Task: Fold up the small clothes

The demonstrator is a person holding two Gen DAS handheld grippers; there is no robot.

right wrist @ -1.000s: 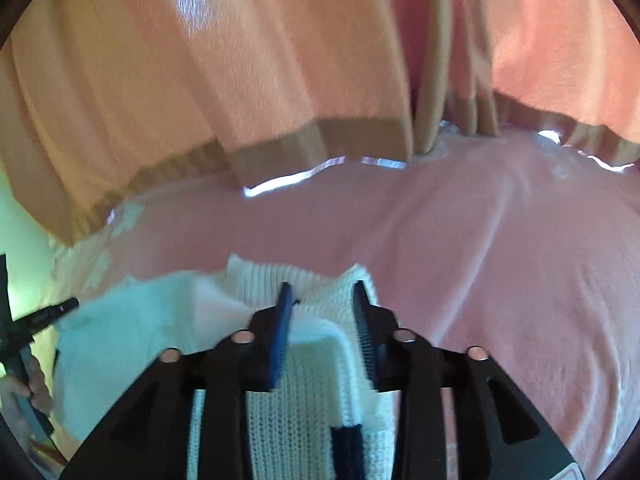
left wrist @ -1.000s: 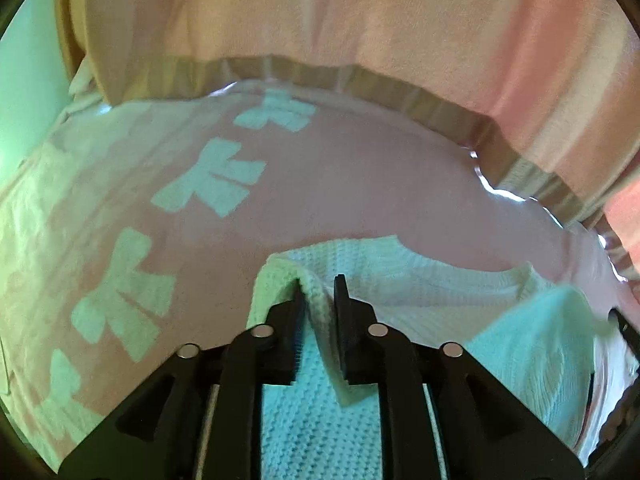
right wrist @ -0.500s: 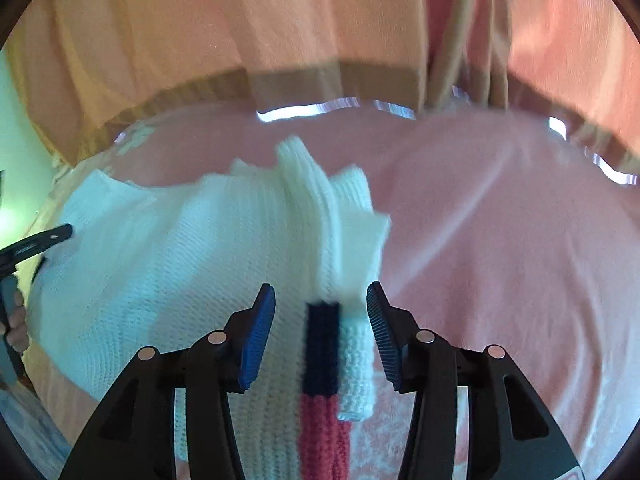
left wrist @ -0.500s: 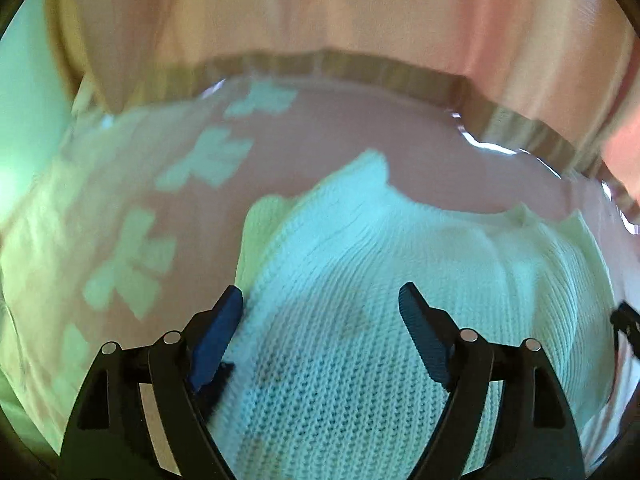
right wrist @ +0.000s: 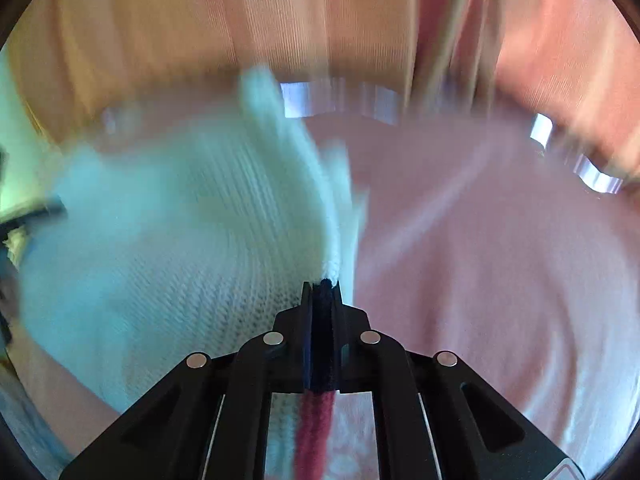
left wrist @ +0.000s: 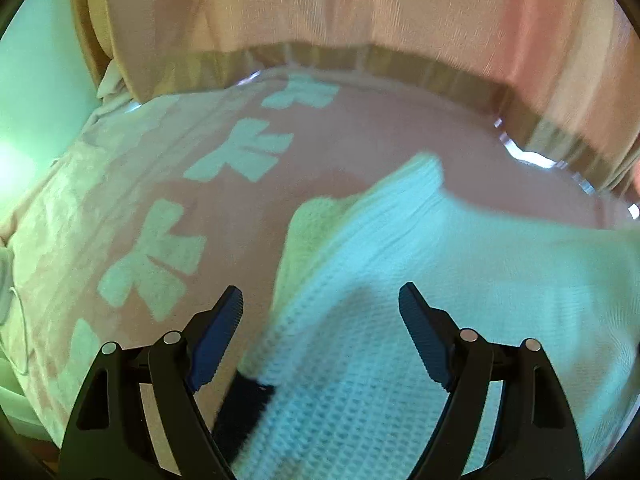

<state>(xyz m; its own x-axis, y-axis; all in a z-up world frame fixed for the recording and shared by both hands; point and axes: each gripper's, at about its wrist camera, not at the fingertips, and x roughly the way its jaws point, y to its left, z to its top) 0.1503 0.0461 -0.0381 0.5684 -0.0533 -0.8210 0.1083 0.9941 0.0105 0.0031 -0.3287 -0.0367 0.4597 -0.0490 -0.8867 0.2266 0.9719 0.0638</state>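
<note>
The white knitted garment [left wrist: 400, 300] is lying spread on the pink bedcover [left wrist: 360, 128]. The left tool [left wrist: 320, 312] is standing wide apart over it, gripping nothing. The right tool [right wrist: 322, 284], having just been closing, is clamping the garment's dark-striped edge [right wrist: 322, 340].

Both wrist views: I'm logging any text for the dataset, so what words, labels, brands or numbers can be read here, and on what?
None can be read.
White knitted garment: no label or print shows.
Pink bed cover: only pale bow-like shapes, no lettering.
Curtain: plain.
</note>
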